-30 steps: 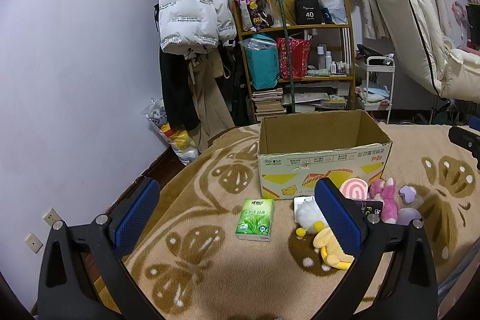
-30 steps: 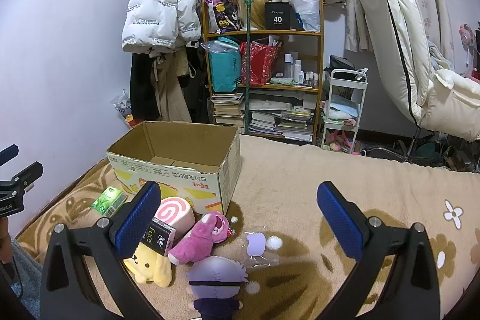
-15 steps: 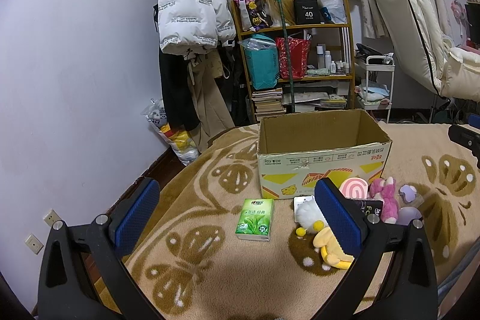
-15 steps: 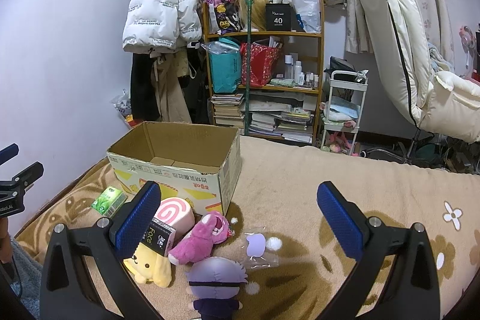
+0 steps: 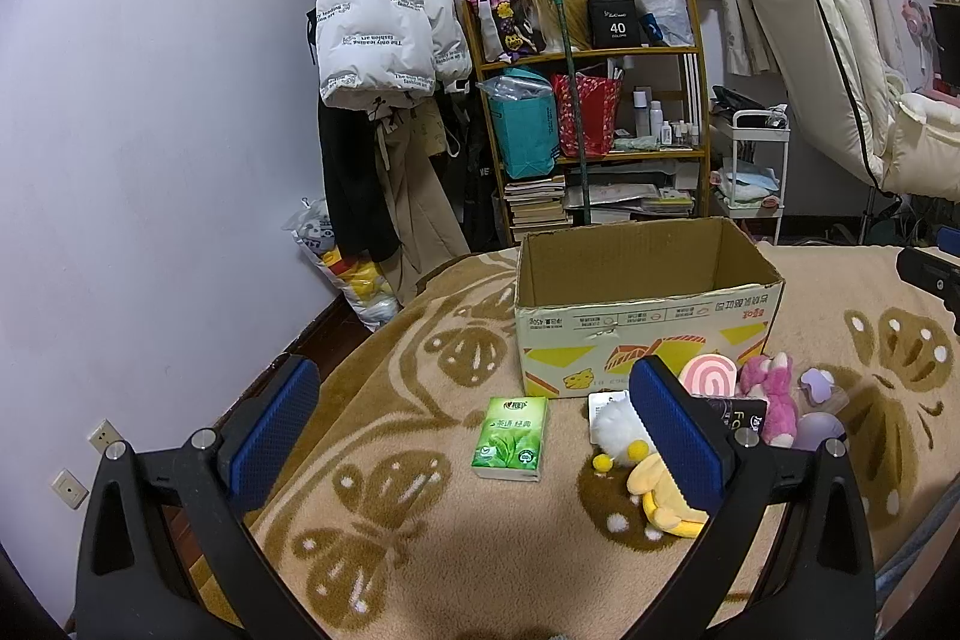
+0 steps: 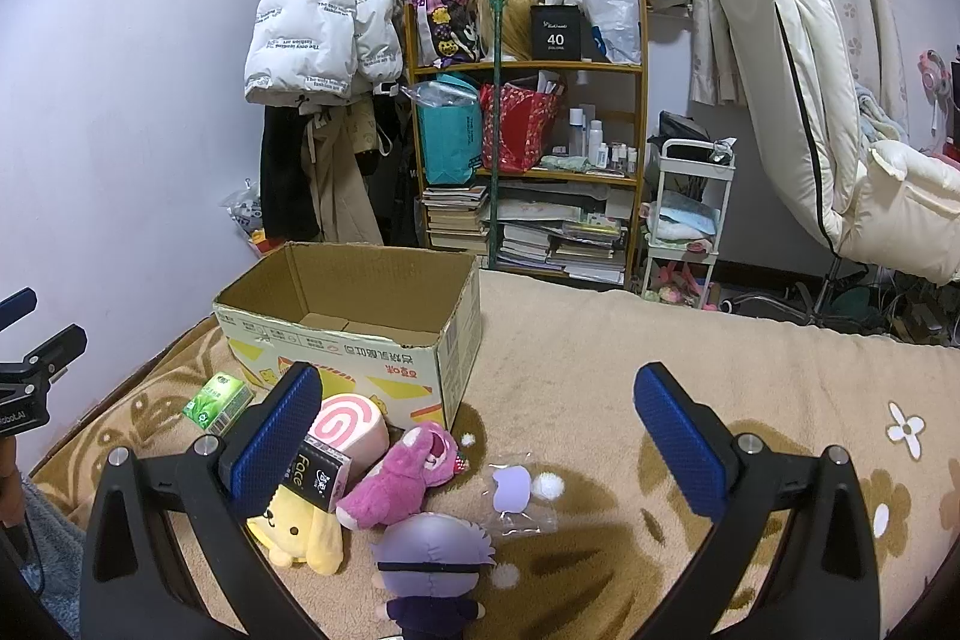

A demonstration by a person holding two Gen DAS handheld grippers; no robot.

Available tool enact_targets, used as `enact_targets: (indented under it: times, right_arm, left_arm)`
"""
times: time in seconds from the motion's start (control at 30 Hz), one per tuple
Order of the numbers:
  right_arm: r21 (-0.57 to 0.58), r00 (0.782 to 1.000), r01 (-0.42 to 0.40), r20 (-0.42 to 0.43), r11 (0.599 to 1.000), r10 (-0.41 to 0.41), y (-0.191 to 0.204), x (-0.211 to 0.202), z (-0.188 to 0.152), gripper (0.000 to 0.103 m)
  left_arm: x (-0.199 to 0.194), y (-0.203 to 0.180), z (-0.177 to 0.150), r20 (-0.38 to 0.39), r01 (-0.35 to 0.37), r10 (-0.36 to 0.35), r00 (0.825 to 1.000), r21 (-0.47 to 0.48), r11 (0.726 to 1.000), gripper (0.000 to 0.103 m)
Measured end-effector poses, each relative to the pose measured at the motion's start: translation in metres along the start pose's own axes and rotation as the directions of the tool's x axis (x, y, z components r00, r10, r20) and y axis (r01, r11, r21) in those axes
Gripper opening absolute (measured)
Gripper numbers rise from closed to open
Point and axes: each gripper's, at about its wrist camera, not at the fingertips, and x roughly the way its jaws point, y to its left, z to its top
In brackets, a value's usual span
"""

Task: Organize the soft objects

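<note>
An open cardboard box (image 5: 648,322) (image 6: 360,340) stands on the patterned blanket. In front of it lie a green tissue pack (image 5: 510,437) (image 6: 217,401), a pink swirl-roll plush (image 6: 354,427) (image 5: 708,376), a pink bear plush (image 6: 402,478) (image 5: 771,397), a yellow plush (image 6: 303,535) (image 5: 660,496), a black "Face" pack (image 6: 318,472) and a purple-haired doll (image 6: 432,568). My left gripper (image 5: 474,436) hangs open above the tissue pack, holding nothing. My right gripper (image 6: 477,442) is open over the toys, empty.
A wooden shelf (image 6: 528,148) with bags and books stands behind the bed, with a white jacket (image 5: 378,34) hanging to its left. A white trolley (image 6: 684,220) and a cream recliner (image 6: 798,100) are to the right. A small purple packet (image 6: 516,490) lies on the blanket.
</note>
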Motion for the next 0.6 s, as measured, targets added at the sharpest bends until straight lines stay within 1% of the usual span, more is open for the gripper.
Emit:
enact_targets:
  times: [0.53,0.6]
  right_arm:
    - [0.002,1.000,0.000,-0.003,1.000,0.000,0.0006,-0.0018,0.0044,0.103]
    - [0.001,1.000,-0.003,-0.005,1.000,0.003,0.0007,-0.0020,0.0051,0.103]
  left_arm:
    - [0.0001,-0.0005,-0.0001,-0.002,-0.001,0.001,1.000,0.003,1.000,0.102]
    - [0.0031,-0.0014,-0.0013,-0.017,-0.011,0.012,1.000,0.014,1.000,0.102]
